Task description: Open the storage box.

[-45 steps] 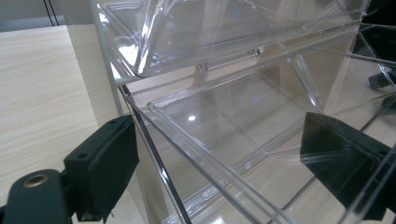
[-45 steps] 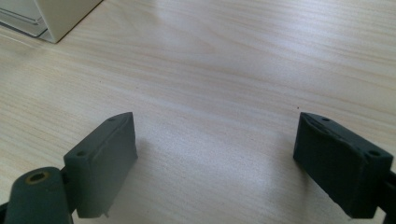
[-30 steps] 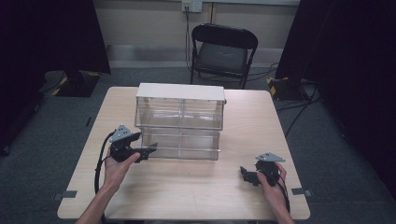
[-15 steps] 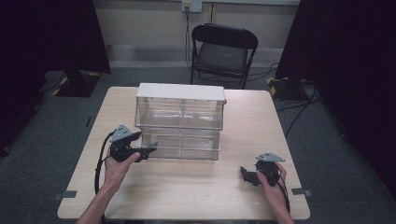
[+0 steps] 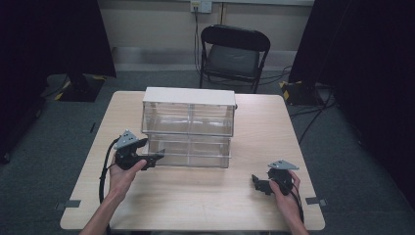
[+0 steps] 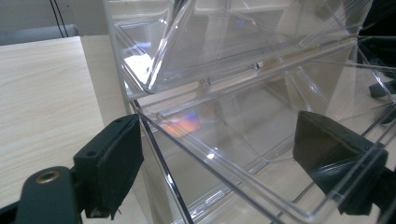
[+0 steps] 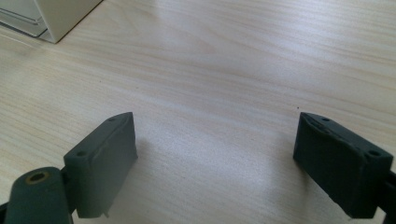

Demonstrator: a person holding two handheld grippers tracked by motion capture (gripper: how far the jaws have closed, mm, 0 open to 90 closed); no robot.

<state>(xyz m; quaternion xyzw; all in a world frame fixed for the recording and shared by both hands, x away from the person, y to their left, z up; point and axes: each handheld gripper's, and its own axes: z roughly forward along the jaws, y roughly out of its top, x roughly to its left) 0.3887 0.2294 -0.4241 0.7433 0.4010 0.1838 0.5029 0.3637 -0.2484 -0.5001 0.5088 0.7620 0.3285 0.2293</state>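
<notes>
You have nothing to read here: no text, label, brand, number or sign is legible anywhere. The clear drawer cabinet [image 5: 188,128] carries no lettering on its fronts or white top, and up close in your left gripper view its plastic [image 6: 243,93] is bare. The table [image 5: 205,196] is unmarked wood.

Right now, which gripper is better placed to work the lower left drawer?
Left. The left gripper is at the lower left drawer, jaws open around its front wall. The right gripper sits apart over bare table.
</notes>
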